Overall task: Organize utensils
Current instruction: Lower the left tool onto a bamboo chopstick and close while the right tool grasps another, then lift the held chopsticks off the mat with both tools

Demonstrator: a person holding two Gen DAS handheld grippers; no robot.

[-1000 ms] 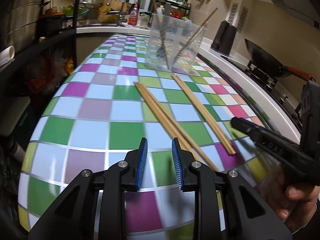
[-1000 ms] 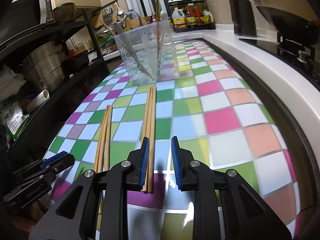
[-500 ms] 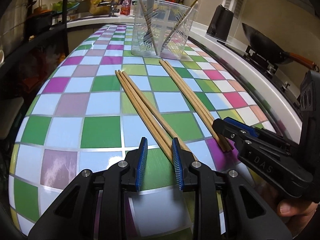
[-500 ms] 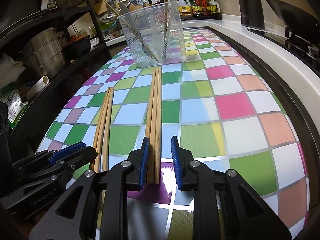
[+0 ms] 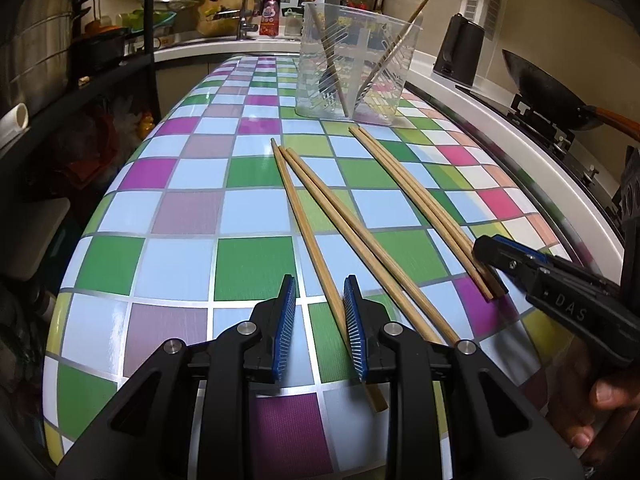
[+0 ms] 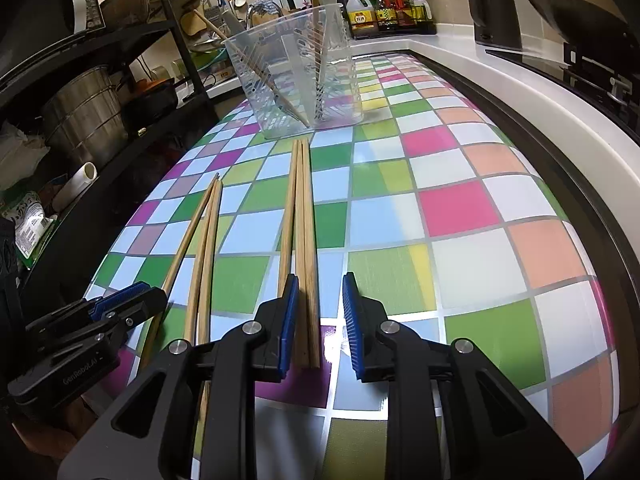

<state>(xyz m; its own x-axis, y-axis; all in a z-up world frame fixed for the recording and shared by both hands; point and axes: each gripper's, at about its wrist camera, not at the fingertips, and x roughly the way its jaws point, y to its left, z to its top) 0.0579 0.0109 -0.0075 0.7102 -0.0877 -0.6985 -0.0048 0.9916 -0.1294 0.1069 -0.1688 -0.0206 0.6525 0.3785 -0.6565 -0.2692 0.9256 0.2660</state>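
Two groups of wooden chopsticks lie on the chequered tabletop (image 5: 180,264). My left gripper (image 5: 320,320) is open and straddles one chopstick (image 5: 311,236) of the left group (image 5: 345,220), close to its right pad; the others run under its right finger. My right gripper (image 6: 320,312) is open around the near end of the right bundle (image 6: 300,220), which lies against its left pad. Each gripper shows in the other's view: the right gripper (image 5: 492,248) beside the right bundle (image 5: 416,204), the left gripper (image 6: 132,304) by the left group (image 6: 208,240). A clear utensil holder (image 5: 352,80) (image 6: 300,88) behind holds chopsticks.
A white counter edge (image 5: 560,200) runs along the right, with a black kettle (image 5: 460,52) and a wok (image 5: 548,96) on a stove beyond it. A black shelf with steel pots (image 6: 80,108) stands to the left. A hand (image 5: 592,412) holds the right gripper.
Both grippers have closed in on the chopstick ends. One chopstick now lies between the left fingers, and the right bundle sits deeper between the right fingers. The jaw gaps look unchanged.
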